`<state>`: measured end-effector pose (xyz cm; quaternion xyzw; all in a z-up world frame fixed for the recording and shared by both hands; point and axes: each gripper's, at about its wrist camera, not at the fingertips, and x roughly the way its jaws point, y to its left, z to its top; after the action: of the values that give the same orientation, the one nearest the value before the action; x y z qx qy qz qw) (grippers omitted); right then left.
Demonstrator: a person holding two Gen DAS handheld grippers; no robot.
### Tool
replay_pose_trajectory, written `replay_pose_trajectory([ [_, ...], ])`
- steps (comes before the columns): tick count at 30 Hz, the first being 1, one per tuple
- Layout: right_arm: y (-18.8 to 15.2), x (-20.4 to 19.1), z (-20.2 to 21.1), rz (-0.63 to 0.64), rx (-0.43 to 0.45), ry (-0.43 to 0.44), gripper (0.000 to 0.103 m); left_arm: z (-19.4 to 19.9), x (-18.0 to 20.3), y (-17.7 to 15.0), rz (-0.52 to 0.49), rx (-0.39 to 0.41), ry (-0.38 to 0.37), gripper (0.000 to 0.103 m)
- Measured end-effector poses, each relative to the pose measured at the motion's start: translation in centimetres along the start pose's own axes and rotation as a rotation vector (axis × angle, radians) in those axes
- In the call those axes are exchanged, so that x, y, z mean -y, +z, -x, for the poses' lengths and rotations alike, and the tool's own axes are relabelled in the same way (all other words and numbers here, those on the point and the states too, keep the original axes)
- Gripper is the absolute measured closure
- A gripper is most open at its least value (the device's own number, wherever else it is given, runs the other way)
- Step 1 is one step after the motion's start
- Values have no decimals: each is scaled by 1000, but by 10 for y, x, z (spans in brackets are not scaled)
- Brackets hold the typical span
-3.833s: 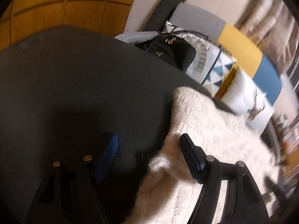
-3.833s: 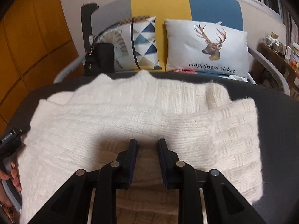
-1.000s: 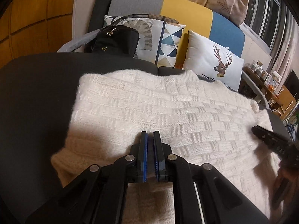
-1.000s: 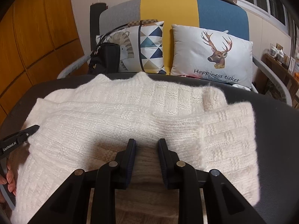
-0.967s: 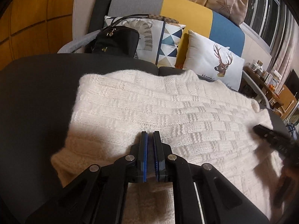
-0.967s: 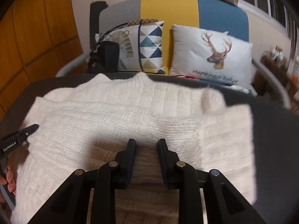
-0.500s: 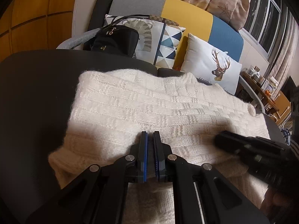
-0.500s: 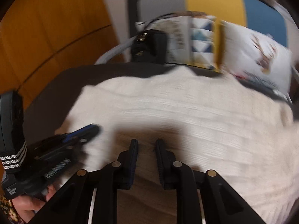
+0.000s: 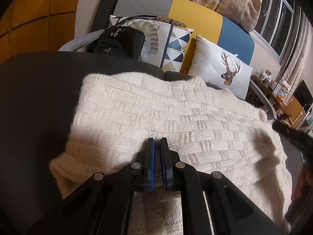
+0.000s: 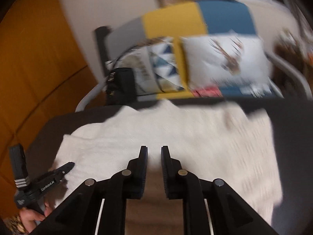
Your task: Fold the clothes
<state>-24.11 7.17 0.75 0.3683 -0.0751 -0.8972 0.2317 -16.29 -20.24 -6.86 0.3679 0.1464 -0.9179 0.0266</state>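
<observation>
A home living room: a grey, yellow and blue sofa with a deer cushion, a black handbag, starfish-print curtains at a window.

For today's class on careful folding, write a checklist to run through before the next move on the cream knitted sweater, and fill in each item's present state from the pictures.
1. Cream knitted sweater lies spread on the dark table: ok.
2. Left tongs shut: ok; whether they pinch any of the knit: cannot tell.
3. Right tongs holding fabric: not ok; a gap shows between the fingers and nothing is seen in it.
4. Right wrist view sharp enough to judge the sweater's right edge: not ok, blurred.
5. Black handbag and deer-print white cushion clear of the sweater, behind the table: ok.
</observation>
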Motion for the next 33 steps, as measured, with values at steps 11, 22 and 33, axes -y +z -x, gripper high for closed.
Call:
replay_pose_trajectory([
  [11,-6,67,-14,-129,-52,-179,96,-1,-5,-1,39,0,-45,95],
  [22,41,-35,-85,85,-151,157,87,-1,-8,0,59,3,-63,95],
  [33,48,-28,-154,23,-187,48,103,-2,-15,-2,96,9,-97,95],
])
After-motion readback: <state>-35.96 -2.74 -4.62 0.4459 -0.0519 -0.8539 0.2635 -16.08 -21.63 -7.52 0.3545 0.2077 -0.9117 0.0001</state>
